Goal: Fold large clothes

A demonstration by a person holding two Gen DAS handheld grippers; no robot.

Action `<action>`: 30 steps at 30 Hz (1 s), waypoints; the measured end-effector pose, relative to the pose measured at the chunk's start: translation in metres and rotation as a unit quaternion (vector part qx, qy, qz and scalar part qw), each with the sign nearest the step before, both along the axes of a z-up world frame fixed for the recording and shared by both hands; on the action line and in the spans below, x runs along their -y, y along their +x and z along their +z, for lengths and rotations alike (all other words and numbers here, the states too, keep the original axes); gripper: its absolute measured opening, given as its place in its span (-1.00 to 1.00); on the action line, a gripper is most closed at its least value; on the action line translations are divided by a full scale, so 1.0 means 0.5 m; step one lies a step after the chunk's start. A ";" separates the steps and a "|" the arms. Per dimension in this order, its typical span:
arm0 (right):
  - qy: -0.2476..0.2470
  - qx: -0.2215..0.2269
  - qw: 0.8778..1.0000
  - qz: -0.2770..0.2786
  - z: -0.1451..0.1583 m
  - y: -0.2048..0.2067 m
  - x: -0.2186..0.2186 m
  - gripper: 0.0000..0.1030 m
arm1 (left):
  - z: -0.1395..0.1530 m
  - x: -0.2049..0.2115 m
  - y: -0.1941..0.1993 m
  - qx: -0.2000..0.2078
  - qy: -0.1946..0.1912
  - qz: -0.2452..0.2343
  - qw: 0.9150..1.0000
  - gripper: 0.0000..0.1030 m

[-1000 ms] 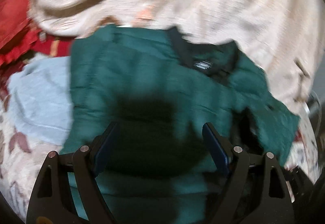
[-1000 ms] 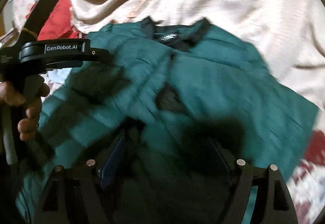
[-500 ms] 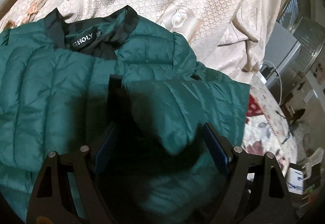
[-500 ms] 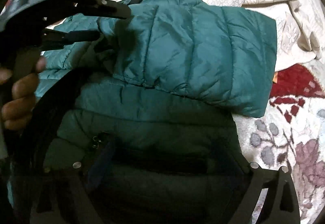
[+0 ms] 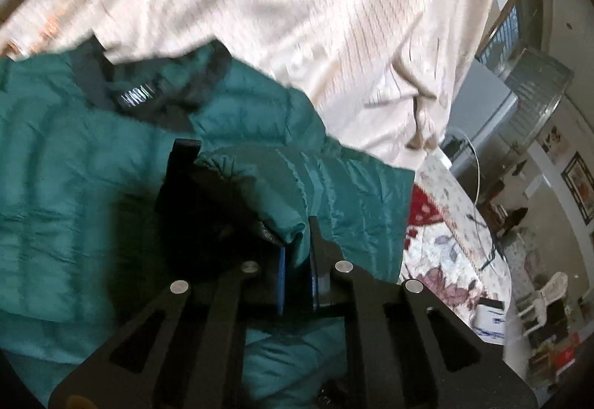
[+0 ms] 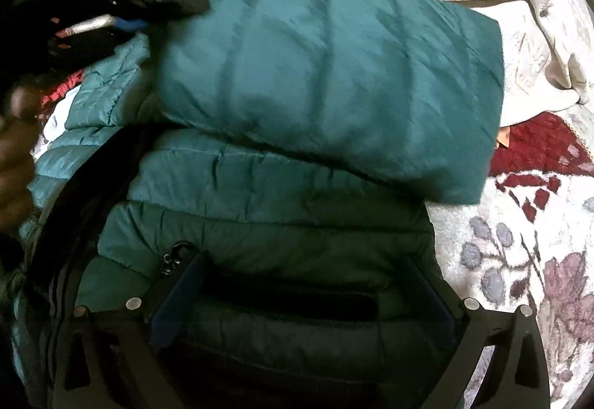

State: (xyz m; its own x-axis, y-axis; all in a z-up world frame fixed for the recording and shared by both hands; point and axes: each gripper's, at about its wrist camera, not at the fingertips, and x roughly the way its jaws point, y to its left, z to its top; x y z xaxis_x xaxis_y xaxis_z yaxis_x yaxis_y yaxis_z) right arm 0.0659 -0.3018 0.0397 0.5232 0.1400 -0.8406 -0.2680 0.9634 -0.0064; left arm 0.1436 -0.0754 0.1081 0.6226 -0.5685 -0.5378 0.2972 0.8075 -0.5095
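Floral bedspread [image 6: 519, 260] covers the work surface, with a cream quilt [image 5: 315, 0] bunched along its far side and household clutter visible past the bed's edge in the left view.

Jacket [image 6: 260, 186]: green, quilted, lying flat on the bedspread just in front of the quilt, collar [image 5: 148, 90] toward the quilt. One sleeve [image 6: 326, 86] is laid across the chest, its cuff end reaching toward the jacket's middle. Judged purpose: bringing the sleeve inward narrows the garment to a rectangle before the body is folded.

Left gripper [image 5: 297, 260]: jaws clenched on a pinch of sleeve fabric near the cuff; green cloth shows between the blue pads. The grip sits at the sleeve's end, which likely gives control over where the cuff lands. The right view shows this tool at the sleeve's left end, part of a hand [image 6: 15, 156] beneath it.

Right gripper [image 6: 300, 301]: jaws spreading to full width, low over the jacket's lower body beside the zipper pull [image 6: 174, 257]. No cloth is pinched between the pads.

Assessment: sleeve fold under way; body fold not yet done. Slippery padded cloth may spring back once let go.
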 end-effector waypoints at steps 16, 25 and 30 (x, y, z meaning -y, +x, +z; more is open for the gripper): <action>0.051 -0.017 0.999 0.003 0.043 0.016 0.052 0.80 | -0.003 -0.377 -0.039 -0.089 0.021 0.234 0.968 -0.35; 0.098 0.135 0.985 -0.035 0.175 0.103 0.104 0.21 | 0.057 -0.370 -0.120 -0.023 0.080 0.361 0.929 0.02; 0.095 0.141 0.985 -0.033 0.144 0.185 0.052 0.01 | 0.009 -0.220 -0.075 -0.015 0.195 0.248 0.949 -0.16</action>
State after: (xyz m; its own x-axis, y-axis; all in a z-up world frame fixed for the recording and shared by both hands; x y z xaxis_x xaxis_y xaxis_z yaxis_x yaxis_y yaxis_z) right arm 0.1584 -0.3279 0.1116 0.7453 0.2386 -0.6226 -0.2176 0.9697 0.1110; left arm 0.1059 0.0346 0.1128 0.7423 0.0364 -0.6691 -0.1793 0.9729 -0.1459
